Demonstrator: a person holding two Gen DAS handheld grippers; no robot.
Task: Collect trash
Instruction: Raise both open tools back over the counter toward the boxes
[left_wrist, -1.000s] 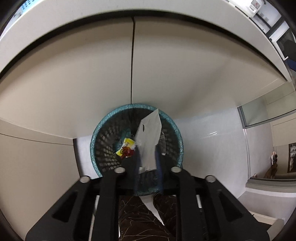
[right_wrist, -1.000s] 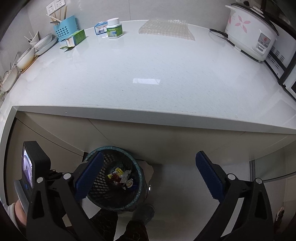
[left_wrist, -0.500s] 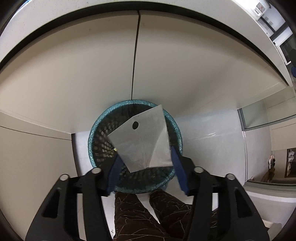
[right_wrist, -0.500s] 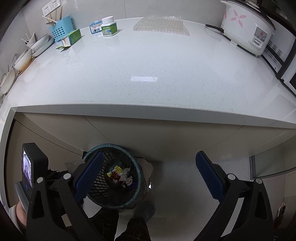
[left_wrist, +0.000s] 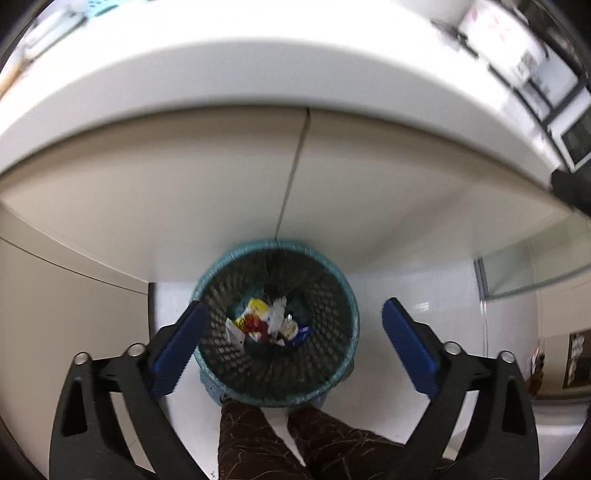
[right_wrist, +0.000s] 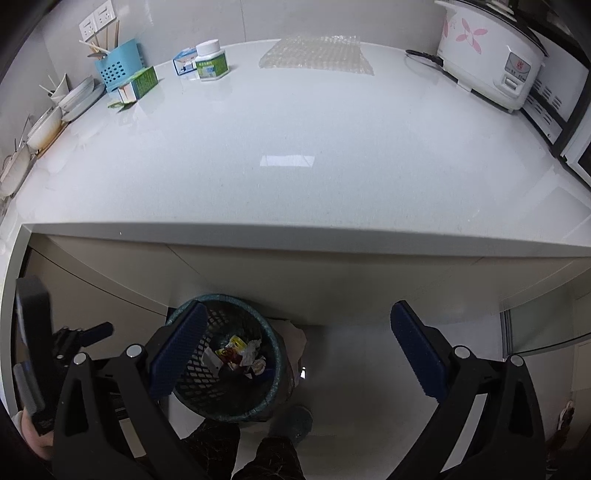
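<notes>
A teal mesh waste basket (left_wrist: 332, 376) stands on the floor under the counter edge, with several crumpled wrappers (left_wrist: 266, 325) at its bottom. My left gripper (left_wrist: 291, 343) is open and empty, right above the basket mouth. The basket also shows in the right wrist view (right_wrist: 229, 402), low and left, with the wrappers (right_wrist: 240, 354) inside. My right gripper (right_wrist: 295, 354) is open and empty, higher up, over the floor beside the basket. A sheet of bubble wrap (right_wrist: 317, 55) lies at the back of the white counter (right_wrist: 295, 155).
On the counter stand a white bottle (right_wrist: 211, 61), small boxes (right_wrist: 138, 86), a blue utensil holder (right_wrist: 120, 64), stacked dishes (right_wrist: 55, 110) at left and a rice cooker (right_wrist: 491, 55) at right. Cabinet doors (left_wrist: 295, 184) rise behind the basket. The person's legs (left_wrist: 280, 443) stand beside it.
My left gripper opened and let go of the white paper bag, which dropped out of sight into the basket. The left gripper then rose. The right gripper stayed open and moved a little.
</notes>
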